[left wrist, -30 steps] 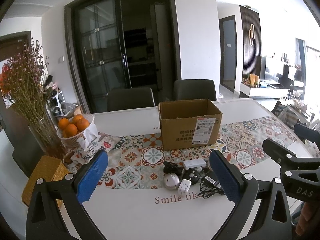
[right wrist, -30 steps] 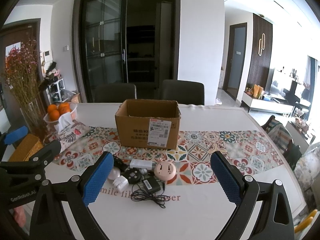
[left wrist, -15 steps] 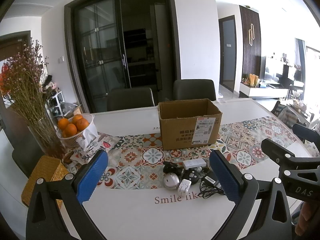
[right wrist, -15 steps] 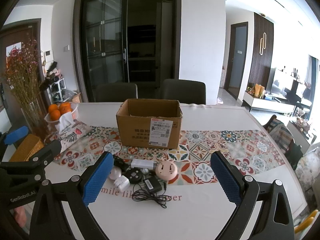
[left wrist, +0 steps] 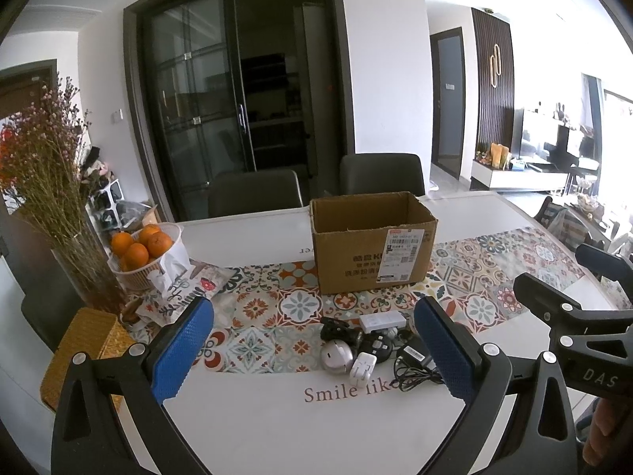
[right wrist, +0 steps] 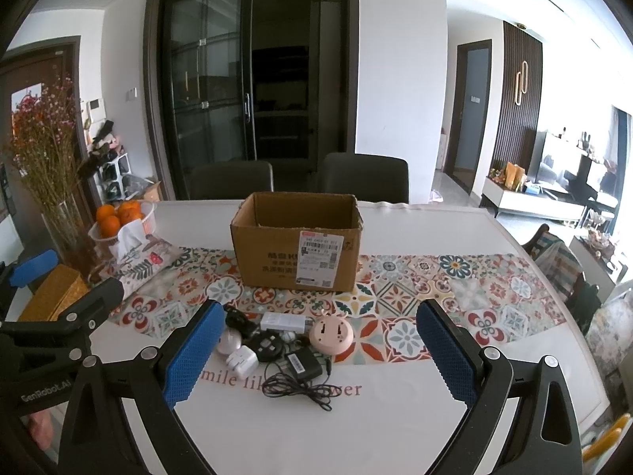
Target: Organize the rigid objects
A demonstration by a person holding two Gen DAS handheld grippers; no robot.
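The fingers (left wrist: 184,350) of the left gripper (left wrist: 314,350) stood wide apart with nothing between them, and the right gripper (right wrist: 320,350) was spread the same way, both held above the near edge of the worktop (right wrist: 395,427). The things to be sorted lay in a small huddle where the patterned runner (right wrist: 455,277) met the bare white surface, just in front of the open cardboard box (right wrist: 296,251).

I judged them all light, hard-shelled and a little slick: a round pink gadget (right wrist: 331,334) lying flat, a white plug (right wrist: 242,360), a silver dome (left wrist: 336,356), a black round piece (right wrist: 269,346). The white rectangular block (right wrist: 283,320) looked the easiest take, its long axis running left to right, so the fingers should close across its short width. The black adapter (right wrist: 304,364) lay slanted, and its thin cable (right wrist: 296,390) was loosely coiled towards the near edge; I would grip the stiff body, since the floppy lead would trail and might drag its neighbours.
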